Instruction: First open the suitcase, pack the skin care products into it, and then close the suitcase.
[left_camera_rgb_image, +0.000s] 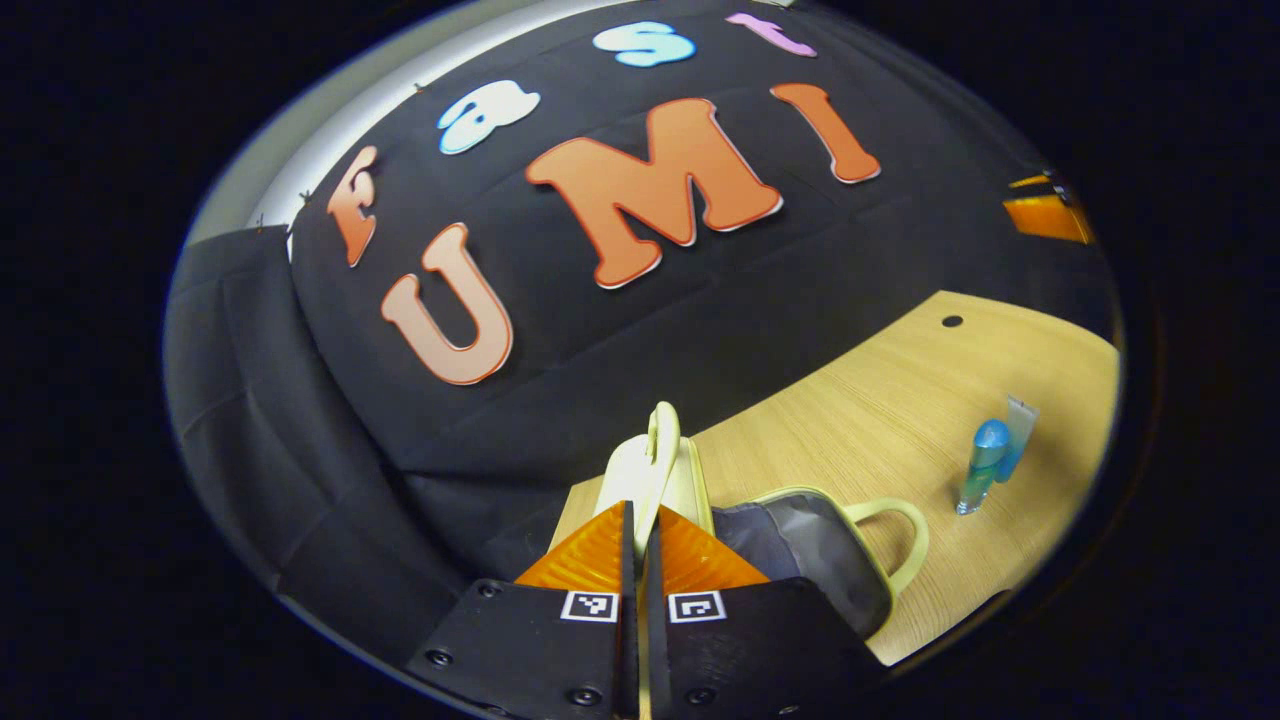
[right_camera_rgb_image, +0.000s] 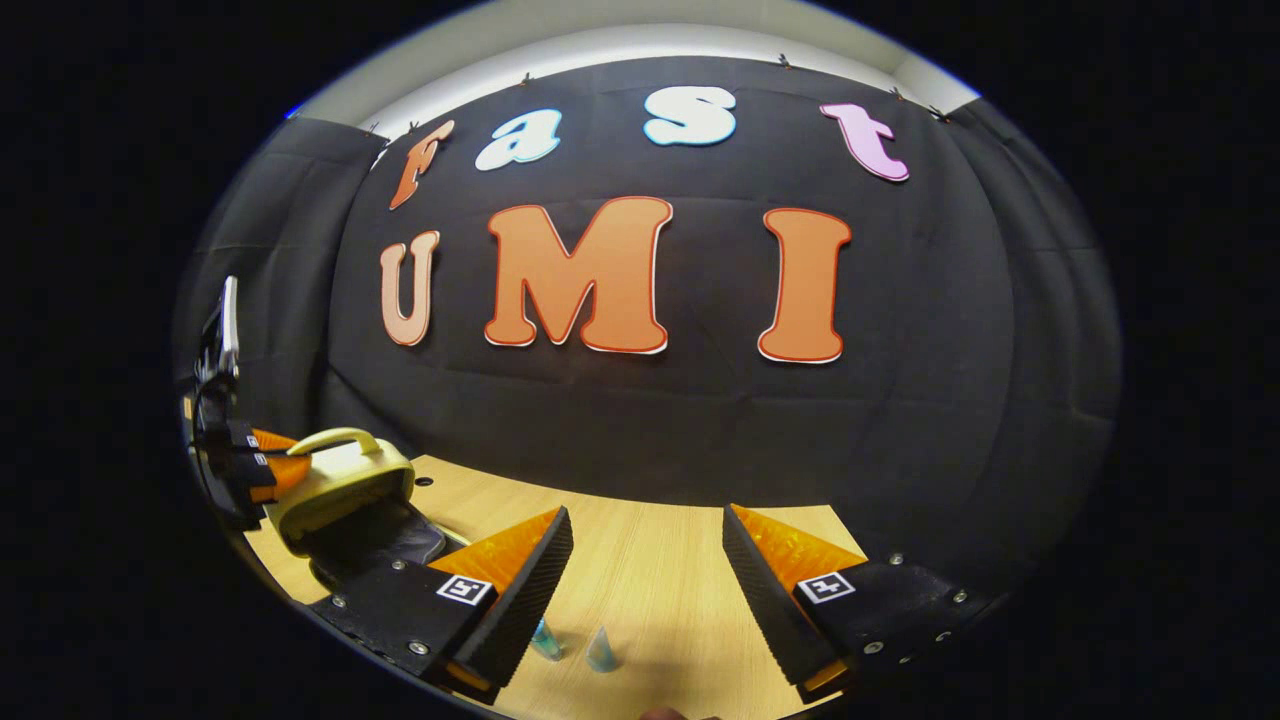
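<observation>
In the left gripper view my left gripper (left_camera_rgb_image: 640, 512) is shut on the raised edge of the pale yellow suitcase lid (left_camera_rgb_image: 652, 462). The open case shows its dark grey lining (left_camera_rgb_image: 800, 540) and a cream handle (left_camera_rgb_image: 895, 535). A blue bottle (left_camera_rgb_image: 985, 465) and a clear tube (left_camera_rgb_image: 1021, 420) stand on the table to the right of the case. In the right gripper view my right gripper (right_camera_rgb_image: 648, 522) is open above the table, with two bluish product tops (right_camera_rgb_image: 602, 650) just below between its fingers. At the far left, the suitcase (right_camera_rgb_image: 340, 480) is held by the left gripper (right_camera_rgb_image: 262, 467).
The wooden table (right_camera_rgb_image: 650, 570) runs back to the black cloth wall. A small round hole (left_camera_rgb_image: 951, 321) sits near the table's far edge. An orange and black object (left_camera_rgb_image: 1045, 210) shows at the right rim of the left gripper view.
</observation>
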